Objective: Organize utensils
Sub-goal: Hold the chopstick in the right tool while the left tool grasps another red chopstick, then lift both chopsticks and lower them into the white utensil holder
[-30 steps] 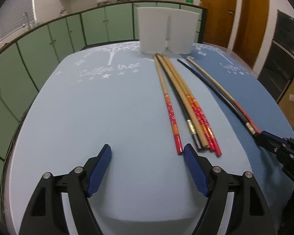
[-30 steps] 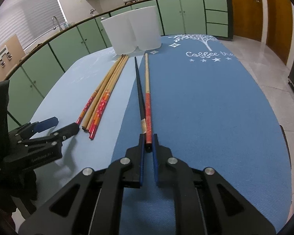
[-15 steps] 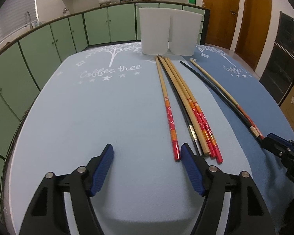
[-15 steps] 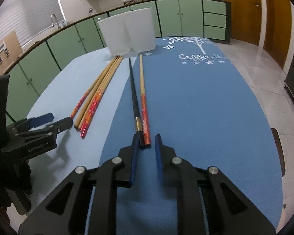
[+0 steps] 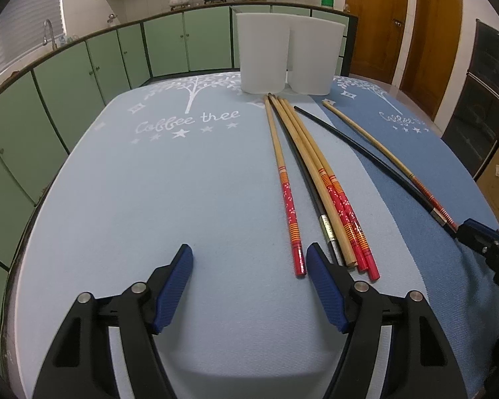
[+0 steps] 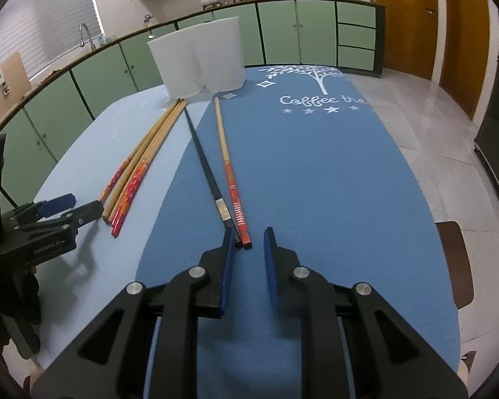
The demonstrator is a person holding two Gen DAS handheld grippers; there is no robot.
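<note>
A long black chopstick (image 6: 205, 163) and a red-ended bamboo chopstick (image 6: 228, 166) lie side by side on the dark blue placemat (image 6: 316, 173), butts between the right gripper (image 6: 248, 242)'s parted fingers, seemingly lined up for a grasp. The left gripper (image 5: 249, 259) gapes wide beside the bundle of bamboo chopsticks (image 5: 319, 179), short of two white plastic cups (image 5: 286, 58).

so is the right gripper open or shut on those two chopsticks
Open. The right gripper shows a clear gap between its blue pads, and the black chopstick and red-ended chopstick lie on the mat, ungripped.
</note>
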